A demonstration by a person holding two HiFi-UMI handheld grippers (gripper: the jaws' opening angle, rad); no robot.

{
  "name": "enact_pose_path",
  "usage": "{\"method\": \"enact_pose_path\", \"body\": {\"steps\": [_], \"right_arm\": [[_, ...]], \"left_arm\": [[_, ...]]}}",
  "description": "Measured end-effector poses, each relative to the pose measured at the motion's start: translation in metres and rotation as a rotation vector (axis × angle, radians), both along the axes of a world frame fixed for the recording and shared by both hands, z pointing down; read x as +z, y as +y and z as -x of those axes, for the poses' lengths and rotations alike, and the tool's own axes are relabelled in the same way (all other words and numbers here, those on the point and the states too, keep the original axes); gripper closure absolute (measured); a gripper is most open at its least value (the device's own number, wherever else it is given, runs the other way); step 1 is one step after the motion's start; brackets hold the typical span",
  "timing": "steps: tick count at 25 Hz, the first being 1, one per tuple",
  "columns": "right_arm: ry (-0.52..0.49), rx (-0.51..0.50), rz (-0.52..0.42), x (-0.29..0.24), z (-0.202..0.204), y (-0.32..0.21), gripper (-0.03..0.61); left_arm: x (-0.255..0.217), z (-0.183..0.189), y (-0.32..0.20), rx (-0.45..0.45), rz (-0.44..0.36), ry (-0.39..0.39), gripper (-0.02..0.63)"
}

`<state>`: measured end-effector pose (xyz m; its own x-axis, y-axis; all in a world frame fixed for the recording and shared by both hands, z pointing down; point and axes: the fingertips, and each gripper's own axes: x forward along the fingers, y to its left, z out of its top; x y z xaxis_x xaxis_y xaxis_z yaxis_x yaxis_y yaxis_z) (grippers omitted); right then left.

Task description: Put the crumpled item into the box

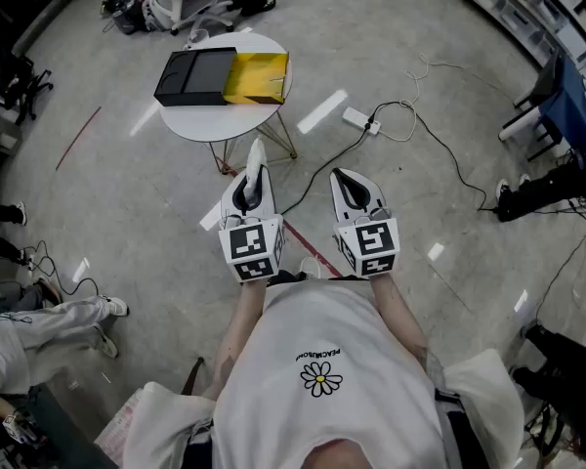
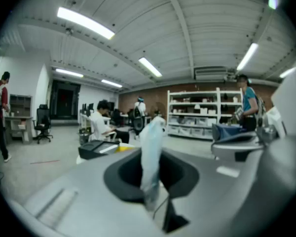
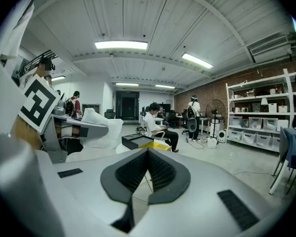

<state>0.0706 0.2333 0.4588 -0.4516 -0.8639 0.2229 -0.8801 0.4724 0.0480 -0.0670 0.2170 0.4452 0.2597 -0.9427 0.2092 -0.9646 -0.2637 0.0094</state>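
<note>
A thin white crumpled item [image 2: 151, 149] stands up between the pads of my left gripper [image 2: 151, 184], which is shut on it. In the head view the item [image 1: 257, 160] pokes out ahead of the left gripper [image 1: 253, 186], held low over the floor in front of the person's chest. My right gripper [image 1: 345, 178] hovers beside it, shut with nothing between its pads [image 3: 149, 154]. The open black box [image 1: 195, 76] lies on a round white table [image 1: 203, 122] ahead, with a yellow piece [image 1: 257, 78] against its right side. The box [image 3: 137, 140] also shows in the right gripper view.
A power strip [image 1: 356, 118] with trailing cables lies on the floor right of the table. A seated person [image 3: 155, 125] is beyond the table. Shelving [image 2: 197, 113] lines the far wall. A person's legs [image 1: 49, 325] are at the left.
</note>
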Motion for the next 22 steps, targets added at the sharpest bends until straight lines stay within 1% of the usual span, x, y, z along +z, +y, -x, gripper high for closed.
{"method": "enact_pose_path", "body": {"steps": [10,13,16,19,22], "right_arm": [[0.003,0.015,0.008,0.003,-0.006,0.0,0.578],[-0.026,0.014,0.008,0.003,-0.008,0.001,0.578],[-0.066,0.027,0.034,0.008,-0.011,-0.001,0.578],[-0.067,0.022,0.056,0.015,-0.009,-0.001,0.578],[-0.064,0.013,0.062,0.021,-0.005,-0.014,0.578]], "left_arm": [[0.004,0.001,0.003,-0.005,0.01,0.0,0.569],[0.005,0.005,0.007,-0.025,0.013,0.004,0.569],[0.005,0.01,0.012,-0.043,0.019,0.003,0.569],[0.007,0.018,0.014,-0.063,0.026,0.002,0.569],[0.01,0.025,0.002,-0.071,0.021,0.003,0.569]]}}
